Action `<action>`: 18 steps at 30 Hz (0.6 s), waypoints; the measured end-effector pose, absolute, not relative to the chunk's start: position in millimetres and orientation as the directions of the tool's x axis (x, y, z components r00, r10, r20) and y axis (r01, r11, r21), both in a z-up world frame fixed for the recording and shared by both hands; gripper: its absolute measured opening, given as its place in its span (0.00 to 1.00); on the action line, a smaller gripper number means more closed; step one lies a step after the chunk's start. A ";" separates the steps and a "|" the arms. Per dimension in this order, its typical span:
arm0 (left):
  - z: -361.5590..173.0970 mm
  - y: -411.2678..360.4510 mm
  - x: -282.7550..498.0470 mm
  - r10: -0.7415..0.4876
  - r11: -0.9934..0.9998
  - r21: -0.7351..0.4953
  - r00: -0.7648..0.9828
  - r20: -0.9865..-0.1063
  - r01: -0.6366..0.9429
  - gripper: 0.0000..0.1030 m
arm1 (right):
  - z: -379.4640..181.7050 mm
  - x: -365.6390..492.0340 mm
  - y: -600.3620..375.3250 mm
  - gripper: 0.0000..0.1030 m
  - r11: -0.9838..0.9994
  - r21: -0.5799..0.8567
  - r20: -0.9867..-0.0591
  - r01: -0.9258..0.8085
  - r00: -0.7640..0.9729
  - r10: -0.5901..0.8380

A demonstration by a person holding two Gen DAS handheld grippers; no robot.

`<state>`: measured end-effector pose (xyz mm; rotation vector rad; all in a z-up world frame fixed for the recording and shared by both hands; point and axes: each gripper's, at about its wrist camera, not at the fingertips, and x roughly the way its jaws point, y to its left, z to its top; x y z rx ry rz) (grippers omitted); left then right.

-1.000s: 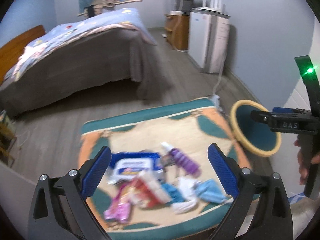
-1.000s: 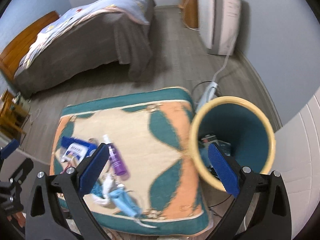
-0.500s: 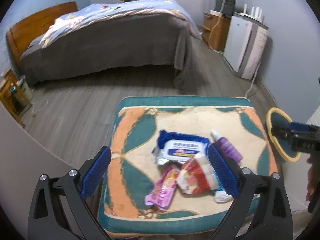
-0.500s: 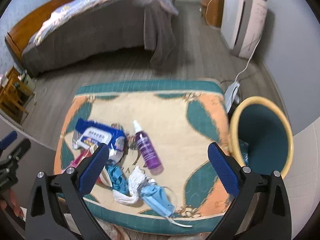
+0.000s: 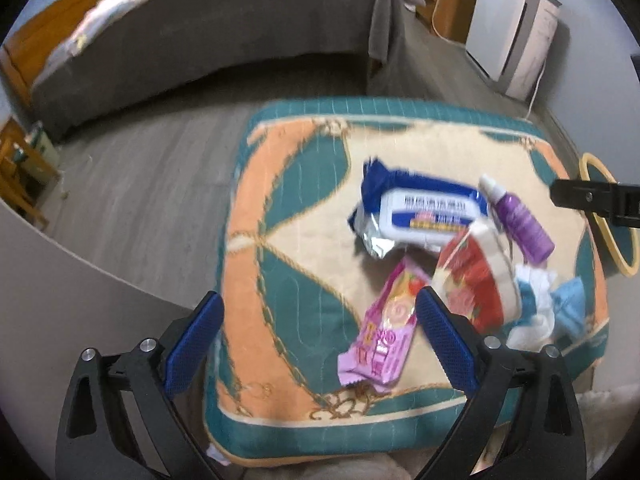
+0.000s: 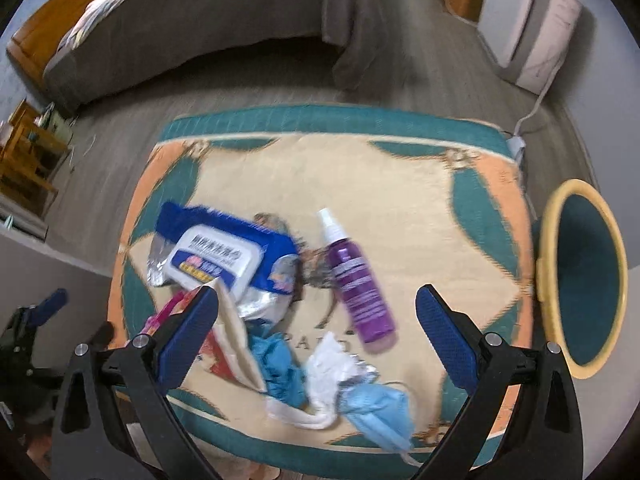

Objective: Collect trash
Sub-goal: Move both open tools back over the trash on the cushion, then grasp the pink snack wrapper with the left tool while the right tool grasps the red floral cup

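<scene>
Trash lies on a teal and orange cushion (image 5: 280, 208) (image 6: 400, 184): a blue wet-wipes pack (image 5: 424, 212) (image 6: 224, 256), a purple spray bottle (image 5: 520, 220) (image 6: 356, 280), a pink wrapper (image 5: 384, 332), a red and white packet (image 5: 476, 280) (image 6: 228, 356), blue face masks (image 6: 376, 404) and white tissue (image 6: 332, 372). My left gripper (image 5: 316, 344) is open and empty above the cushion's near left part. My right gripper (image 6: 316, 336) is open and empty above the pile. A teal bin with a yellow rim (image 6: 584, 280) (image 5: 612, 236) stands right of the cushion.
A bed with a grey cover (image 5: 200, 36) stands behind on the wooden floor. A white cabinet (image 5: 516, 28) and a cable run along the right wall. A wooden stand (image 6: 24, 160) is at the left. A grey wall edge (image 5: 60, 300) is near left.
Both grippers have moved down and closer to the cushion, so the trash looks larger. The left view has swung left, the right view toward the pile and off the bin. Both stay open.
</scene>
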<state>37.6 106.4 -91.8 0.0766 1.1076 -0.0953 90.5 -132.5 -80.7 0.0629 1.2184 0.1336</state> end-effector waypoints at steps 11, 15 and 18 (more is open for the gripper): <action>-140.2 92.9 34.7 -0.081 0.979 -0.023 0.283 -0.956 0.203 0.66 | -107.2 94.6 -89.7 0.48 0.961 0.232 -0.948 -0.150 0.186 0.258; -149.8 88.7 34.6 -0.088 0.974 -0.031 0.246 -0.965 0.226 0.44 | -112.8 95.4 -81.7 0.37 0.948 0.272 -0.944 -0.165 0.148 0.296; -152.9 87.2 33.9 -0.108 0.969 -0.050 0.232 -0.967 0.242 0.26 | -117.1 95.3 -80.5 0.22 0.936 0.314 -0.936 -0.161 0.116 0.334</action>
